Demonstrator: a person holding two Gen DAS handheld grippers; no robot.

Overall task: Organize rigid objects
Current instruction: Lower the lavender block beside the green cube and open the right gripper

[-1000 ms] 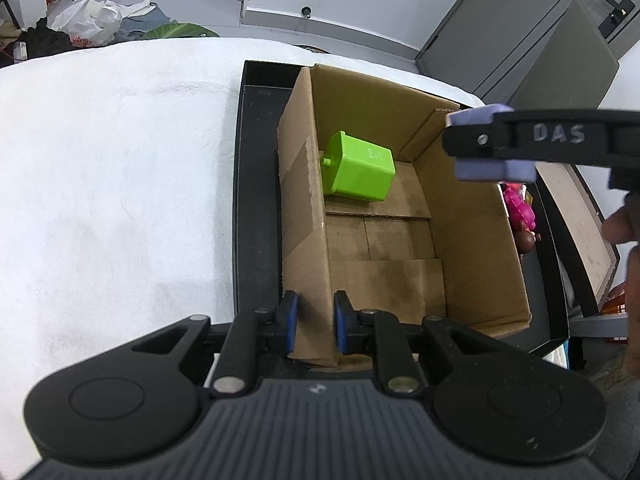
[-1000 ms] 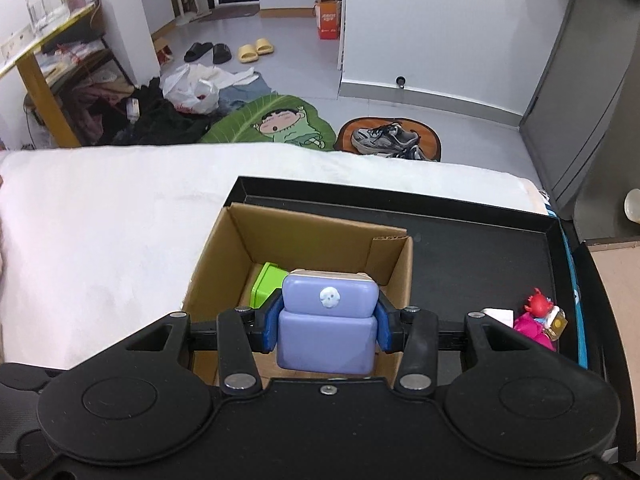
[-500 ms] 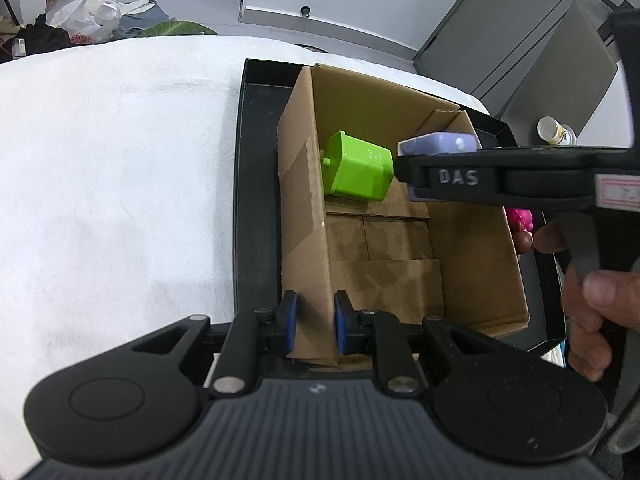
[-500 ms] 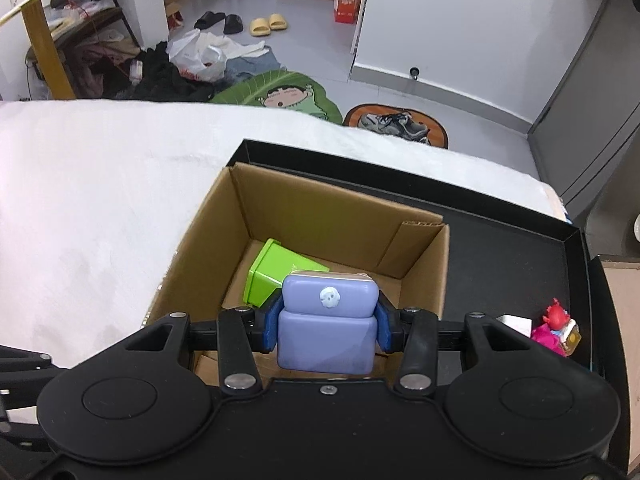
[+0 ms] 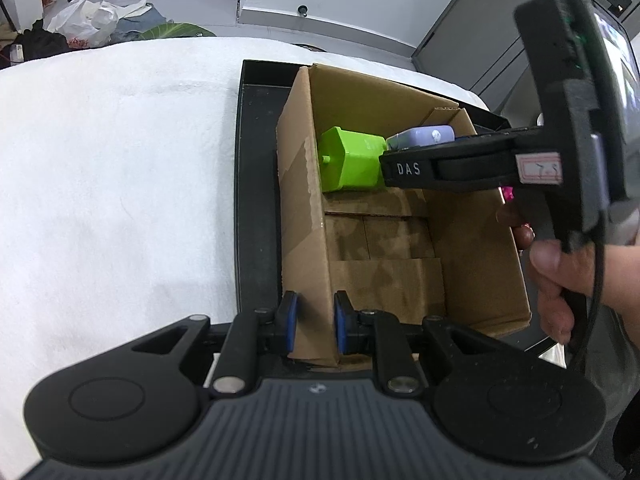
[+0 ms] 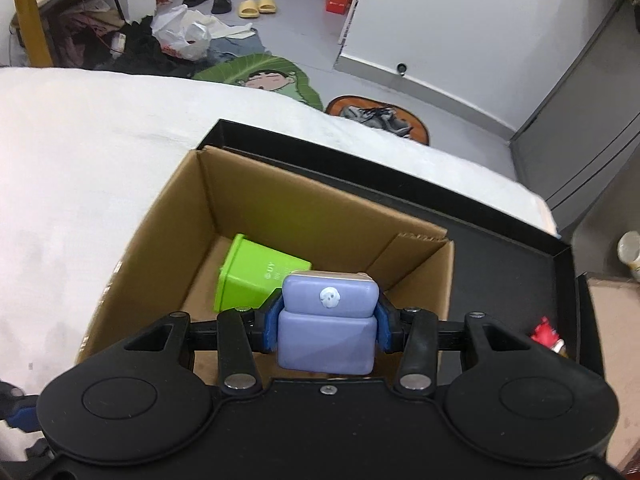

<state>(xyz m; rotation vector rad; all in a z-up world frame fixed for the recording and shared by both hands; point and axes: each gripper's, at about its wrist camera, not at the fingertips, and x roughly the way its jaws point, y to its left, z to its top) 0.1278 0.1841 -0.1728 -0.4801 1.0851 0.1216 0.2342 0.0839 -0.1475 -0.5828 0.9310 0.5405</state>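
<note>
My left gripper (image 5: 313, 328) pinches the cardboard box (image 5: 476, 264) wall while my right gripper (image 6: 327, 327) holds the lavender block (image 6: 328, 328) above the box interior; releasing now could knock the green bin (image 6: 256, 274) inside.

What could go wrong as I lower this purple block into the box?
The purple block, held in the right claw, hangs right beside the green bin lying on its side, so it may knock it or land tilted on it. The left claw pinches only the cardboard box wall; a bump could tear or drag it.
</note>
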